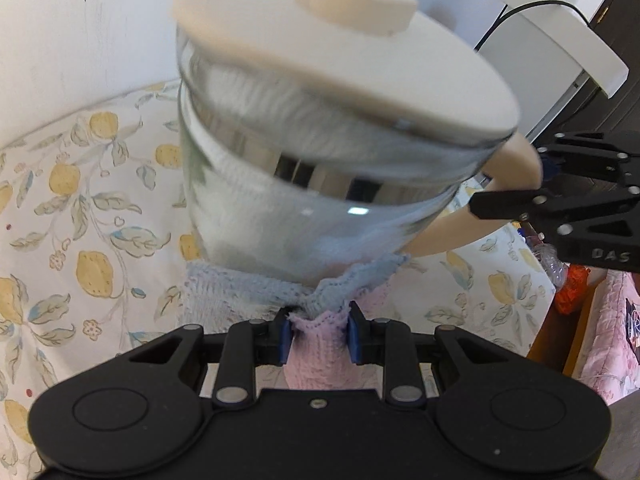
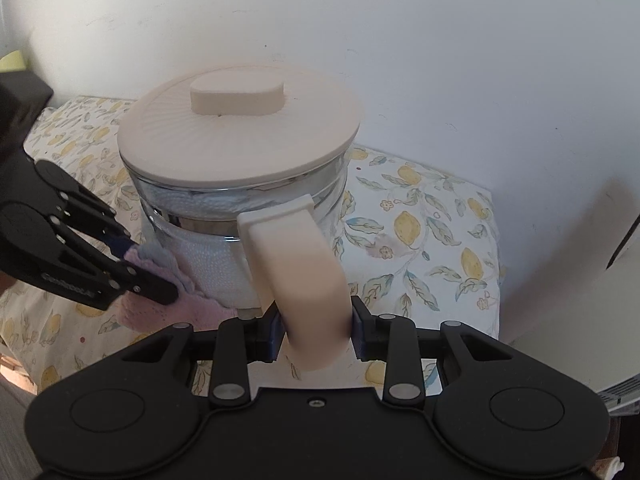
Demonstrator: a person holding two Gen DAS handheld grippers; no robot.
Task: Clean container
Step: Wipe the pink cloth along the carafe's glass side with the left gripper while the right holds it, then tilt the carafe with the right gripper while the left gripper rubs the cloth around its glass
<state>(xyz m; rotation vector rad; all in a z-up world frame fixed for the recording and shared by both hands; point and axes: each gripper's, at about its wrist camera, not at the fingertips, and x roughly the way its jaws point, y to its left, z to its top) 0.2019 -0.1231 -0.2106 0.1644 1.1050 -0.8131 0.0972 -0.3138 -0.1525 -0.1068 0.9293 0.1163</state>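
A glass jug (image 1: 304,176) (image 2: 224,248) with a cream lid (image 1: 340,60) (image 2: 240,136) and a cream handle (image 2: 300,276) (image 1: 472,216) is held tilted above the lemon-print tablecloth (image 1: 80,208) (image 2: 420,240). My right gripper (image 2: 316,332) (image 1: 532,184) is shut on the handle. My left gripper (image 1: 318,334) (image 2: 144,264) is shut on a pink and blue knitted cloth (image 1: 316,312) (image 2: 176,280). The cloth presses against the jug's glass side. The jug looks blurred in the left wrist view.
A white wall (image 2: 400,40) stands close behind the table. A white appliance with a black cable (image 1: 560,40) sits at the far right. Bright clutter and a pink patterned fabric (image 1: 612,328) lie beyond the table's right edge.
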